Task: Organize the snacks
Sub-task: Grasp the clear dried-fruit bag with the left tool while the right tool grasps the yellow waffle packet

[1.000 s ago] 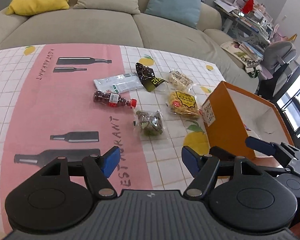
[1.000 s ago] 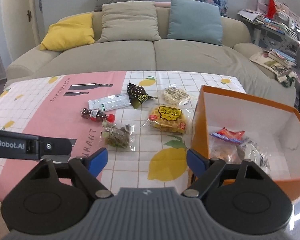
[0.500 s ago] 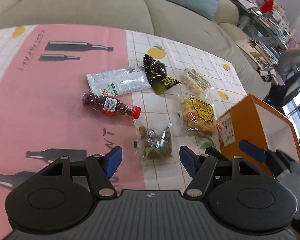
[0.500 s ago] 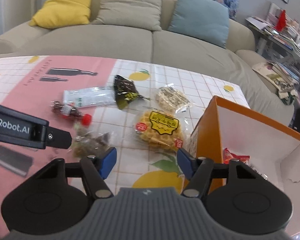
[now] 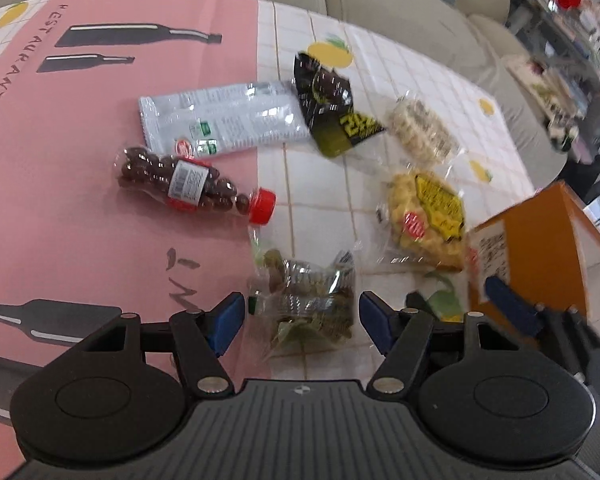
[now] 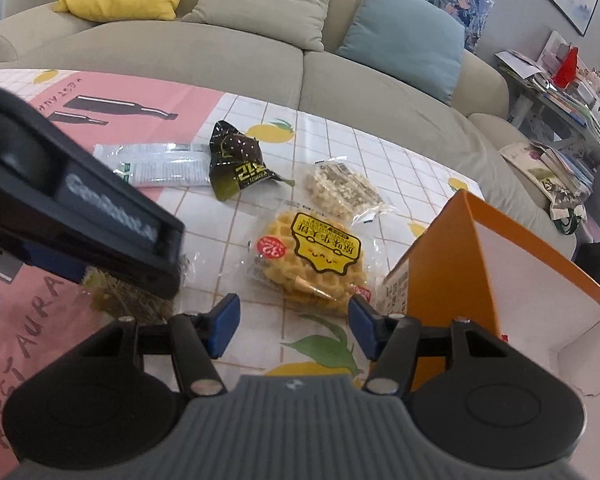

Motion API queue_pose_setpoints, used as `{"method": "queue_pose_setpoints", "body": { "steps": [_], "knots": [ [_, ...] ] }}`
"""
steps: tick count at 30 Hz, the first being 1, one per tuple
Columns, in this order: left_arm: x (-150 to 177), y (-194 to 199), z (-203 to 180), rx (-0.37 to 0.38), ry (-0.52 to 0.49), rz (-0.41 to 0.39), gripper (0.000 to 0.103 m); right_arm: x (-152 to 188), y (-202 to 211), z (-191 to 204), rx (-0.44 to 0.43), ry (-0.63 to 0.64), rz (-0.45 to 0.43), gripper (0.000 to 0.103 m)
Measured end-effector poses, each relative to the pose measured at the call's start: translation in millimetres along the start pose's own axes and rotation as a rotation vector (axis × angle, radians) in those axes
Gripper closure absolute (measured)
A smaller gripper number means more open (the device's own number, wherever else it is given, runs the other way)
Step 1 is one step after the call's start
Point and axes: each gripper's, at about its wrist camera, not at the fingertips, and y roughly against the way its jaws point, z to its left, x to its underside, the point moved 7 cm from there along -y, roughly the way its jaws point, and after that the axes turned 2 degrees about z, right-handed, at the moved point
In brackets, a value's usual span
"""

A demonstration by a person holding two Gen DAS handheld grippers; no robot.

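Note:
Snacks lie on a patterned tablecloth. My left gripper [image 5: 301,322] is open, its blue pads on either side of a clear bag of greenish snacks [image 5: 305,300]. My right gripper [image 6: 293,326] is open, just short of a yellow waffle pack [image 6: 312,258]. Further off lie a red-capped bottle of chocolate balls [image 5: 192,186], a white packet [image 5: 224,120], a black-green packet [image 5: 334,110] and a clear cracker pack [image 5: 420,130]. The orange box [image 6: 456,256] stands at the right. In the right wrist view the left gripper's body [image 6: 80,208] hides most of the greenish bag.
A beige sofa [image 6: 260,64] with yellow, beige and blue cushions runs behind the table. A cluttered shelf with books [image 6: 560,92] stands at the far right. The box's white inside [image 6: 540,304] opens upward beside my right gripper.
Both grippers have moved forward and down toward the snacks. The left one now straddles the greenish bag; the right one has closed in on the waffle pack. Both stay open.

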Motion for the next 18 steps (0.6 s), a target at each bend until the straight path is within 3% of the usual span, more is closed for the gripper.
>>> {"method": "queue_pose_setpoints", "body": {
  "steps": [6, 10, 18],
  "knots": [
    [0.2, 3.8, 1.5, -0.008, -0.007, -0.023, 0.054, 0.7, -5.7, 1.7, 0.011, 0.039, -0.020, 0.044],
    [-0.8, 11.2, 11.6, -0.070, -0.010, -0.053, 0.057, -2.7, -8.5, 8.0, 0.011, 0.090, -0.042, 0.044],
    [7.3, 21.4, 28.4, -0.097, -0.007, -0.061, 0.057, -6.9, -28.3, 26.9, 0.015, 0.213, -0.043, 0.044]
  ]
}}
